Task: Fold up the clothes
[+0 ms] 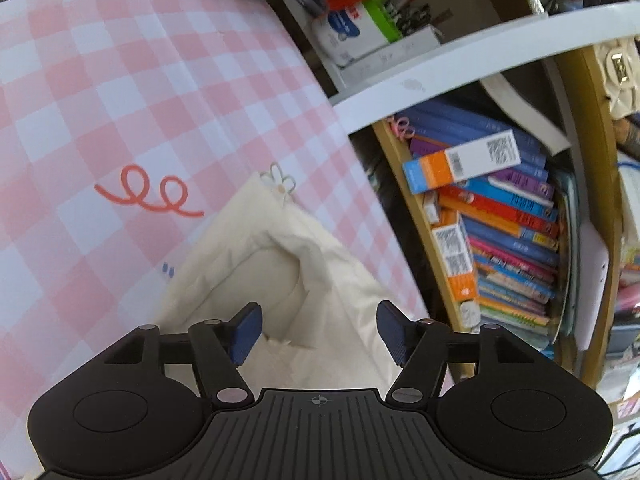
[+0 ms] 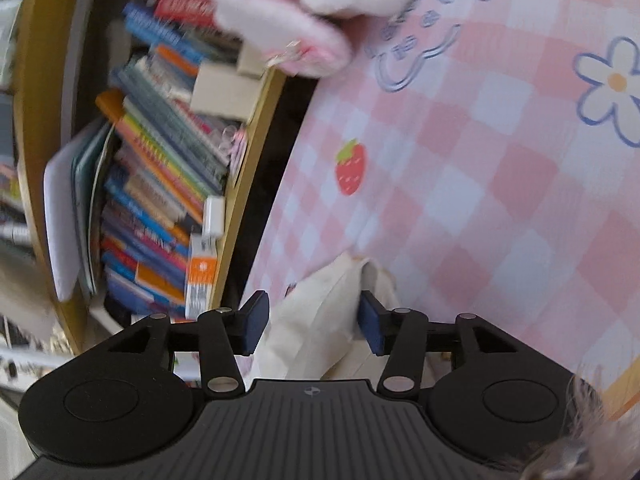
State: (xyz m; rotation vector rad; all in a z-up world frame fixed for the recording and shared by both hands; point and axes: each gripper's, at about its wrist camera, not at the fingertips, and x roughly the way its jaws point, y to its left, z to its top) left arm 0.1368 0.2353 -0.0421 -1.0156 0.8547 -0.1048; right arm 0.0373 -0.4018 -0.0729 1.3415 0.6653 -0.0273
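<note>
A cream-white garment (image 1: 280, 256) lies bunched on the pink checked tablecloth (image 1: 120, 100), near the table's right edge in the left wrist view. My left gripper (image 1: 319, 330) is open, its jaws wide apart just above the garment's folds. In the right wrist view a corner of the same cream garment (image 2: 316, 320) pokes up between the jaws of my right gripper (image 2: 312, 326), which is open with neither pad pressing the cloth. The pink checked tablecloth (image 2: 480, 200) fills the right of that view.
A wooden bookshelf (image 1: 500, 216) packed with colourful books stands just past the table edge; it also shows in the right wrist view (image 2: 160, 184). A white shelf board (image 1: 460, 68) carries boxes above. A pink-and-white plush toy (image 2: 312, 12) sits at the table's far edge.
</note>
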